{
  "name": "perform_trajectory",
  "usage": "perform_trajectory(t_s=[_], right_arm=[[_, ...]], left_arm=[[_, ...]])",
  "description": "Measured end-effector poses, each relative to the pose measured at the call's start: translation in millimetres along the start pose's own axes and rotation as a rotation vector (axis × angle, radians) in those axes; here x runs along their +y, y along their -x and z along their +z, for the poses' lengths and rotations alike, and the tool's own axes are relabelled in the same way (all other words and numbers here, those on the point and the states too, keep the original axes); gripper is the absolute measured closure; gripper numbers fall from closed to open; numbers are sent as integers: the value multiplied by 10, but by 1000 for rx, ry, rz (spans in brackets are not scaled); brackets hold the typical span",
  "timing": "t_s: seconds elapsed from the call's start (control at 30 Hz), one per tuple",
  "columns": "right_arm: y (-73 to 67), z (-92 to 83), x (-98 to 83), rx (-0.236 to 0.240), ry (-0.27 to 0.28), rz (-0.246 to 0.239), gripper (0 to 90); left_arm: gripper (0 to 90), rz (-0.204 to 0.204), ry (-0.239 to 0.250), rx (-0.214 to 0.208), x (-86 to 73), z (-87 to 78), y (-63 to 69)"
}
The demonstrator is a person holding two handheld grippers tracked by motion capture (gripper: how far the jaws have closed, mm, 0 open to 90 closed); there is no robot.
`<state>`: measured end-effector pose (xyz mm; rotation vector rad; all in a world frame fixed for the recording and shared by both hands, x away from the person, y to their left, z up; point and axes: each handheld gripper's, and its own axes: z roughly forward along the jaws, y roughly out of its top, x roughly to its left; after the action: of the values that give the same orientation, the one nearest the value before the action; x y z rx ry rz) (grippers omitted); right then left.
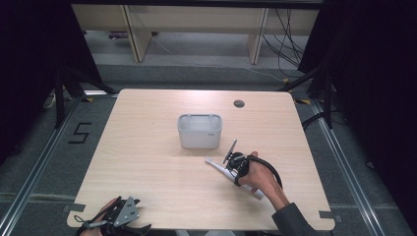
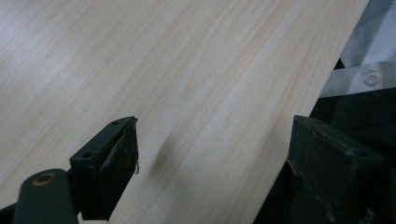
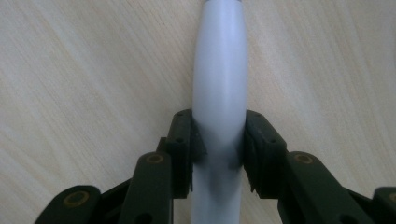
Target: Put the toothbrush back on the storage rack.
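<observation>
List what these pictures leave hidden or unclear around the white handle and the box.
- White handle: both ends cut off by the frame edges in the right gripper view; in the high view the right gripper and hand cover its middle.
- Grey box: contents too washed out to tell in the high view.
- Left gripper: partly cut off by the high view's bottom edge.

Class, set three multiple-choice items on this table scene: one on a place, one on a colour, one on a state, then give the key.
1. Where does the grey bin stand?
A. mid-table
B. on the floor
C. at the near edge

2. What colour is the tube between the jaws?
A. red
B. white
C. black

3. How is the right hand-held gripper?
A. open and apart
B. shut on the tube
C. inside the bin

Key: A, the bin sits centrally on the table; B, it looks white; C is wrong, B: pads press both its sides.
</observation>
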<state>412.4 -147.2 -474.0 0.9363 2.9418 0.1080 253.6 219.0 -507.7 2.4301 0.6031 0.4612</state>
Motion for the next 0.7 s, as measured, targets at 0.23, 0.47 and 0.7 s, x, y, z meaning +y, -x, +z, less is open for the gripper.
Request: perform_trajectory(t_s=[0.23, 0.47, 0.7], right_arm=[[-6, 2, 29, -2, -20, -13, 661], [-16, 2, 28, -8, -19, -24, 662], [-51, -120, -74, -17, 54, -41, 664]], left_arm=[[158, -10, -2, 1, -3, 8, 9], [158, -11, 11, -6, -6, -2, -1], [158, -6, 22, 3, 0, 3, -9]])
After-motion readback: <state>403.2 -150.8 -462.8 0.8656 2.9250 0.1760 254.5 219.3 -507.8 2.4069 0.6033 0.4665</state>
